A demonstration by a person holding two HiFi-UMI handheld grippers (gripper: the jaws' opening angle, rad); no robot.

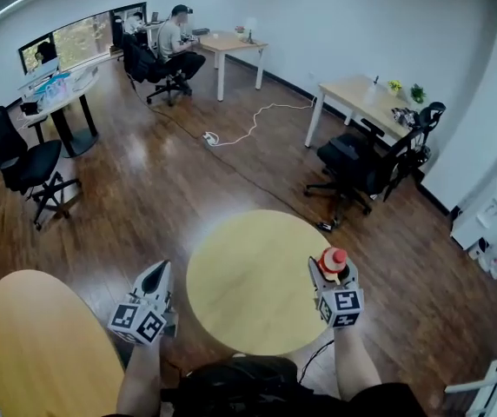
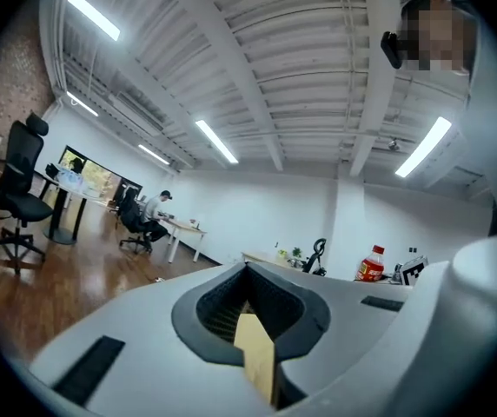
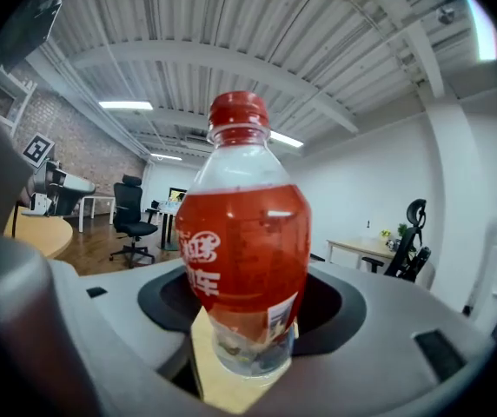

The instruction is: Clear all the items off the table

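Observation:
A red drink bottle point(image 1: 333, 260) with a red cap stands upright between the jaws of my right gripper point(image 1: 328, 274), which is shut on its lower part, over the right edge of the round yellow table point(image 1: 248, 285). In the right gripper view the bottle point(image 3: 244, 233) fills the centre, and the right gripper point(image 3: 244, 350) clasps its clear base. My left gripper point(image 1: 157, 274) is shut and holds nothing, just off the table's left edge, pointing up and forward. In the left gripper view the left gripper point(image 2: 253, 320) has its jaws together, with the bottle point(image 2: 371, 265) far off to the right.
A second round yellow table point(image 1: 40, 346) lies at the lower left. Black office chairs point(image 1: 363, 165) point(image 1: 21, 159) stand on the wooden floor, with desks along the walls. A person point(image 1: 177, 42) sits at the far desk. A white cable point(image 1: 250, 124) runs across the floor.

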